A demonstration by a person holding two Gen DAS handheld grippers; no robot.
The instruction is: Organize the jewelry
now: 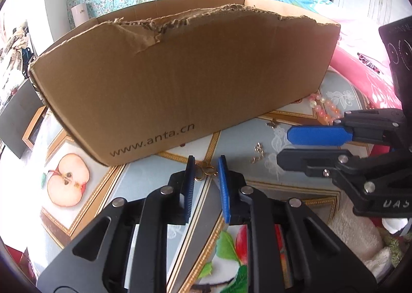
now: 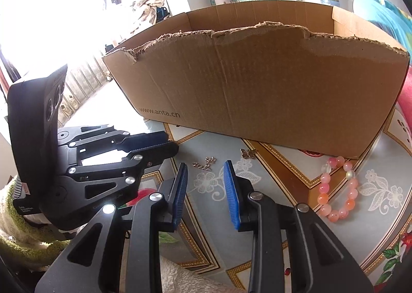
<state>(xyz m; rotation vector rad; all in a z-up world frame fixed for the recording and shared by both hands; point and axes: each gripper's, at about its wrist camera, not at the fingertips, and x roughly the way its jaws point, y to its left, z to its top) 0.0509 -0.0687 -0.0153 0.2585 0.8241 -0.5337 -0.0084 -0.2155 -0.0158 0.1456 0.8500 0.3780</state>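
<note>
left gripper (image 1: 206,164) low over tablecloth (image 1: 144,182), jaws narrow, straddling small gold ring-shaped piece (image 1: 204,170) at fingertips; pads not visibly pressing on it, so not gripped yet. same gripper seen side-on from right wrist cam (image 2: 164,143), jaws near-closed there too.

right gripper (image 2: 206,167) hovering, jaws part open, nothing betw. them. aimed roughly toward short silver chain (image 2: 204,163) lying on cloth just ahead of tips.

other items: butterfly charm (image 2: 246,153) near box front; pink bead bracelet (image 2: 337,187) on cloth at right, partly tucked against box corner. cardboard box (image 1: 180,82) w/ torn top edge standing behind all pieces, open top, prob. the destination.

handling est.:
- gold piece: very light, thin, hard metal, lies flat on cloth. likely slips or flips if pinched on edge. best taken across a loop, tips pressed into cloth a bit.
- chain: limp, no stiffness, will dangle; grab mid-length.
- bracelet: beads smooth and round, prob. elastic cord; pinch one bead or cord betw. beads, moderate squeeze.
- charm: tiny, flat, hardest pick.
</note>
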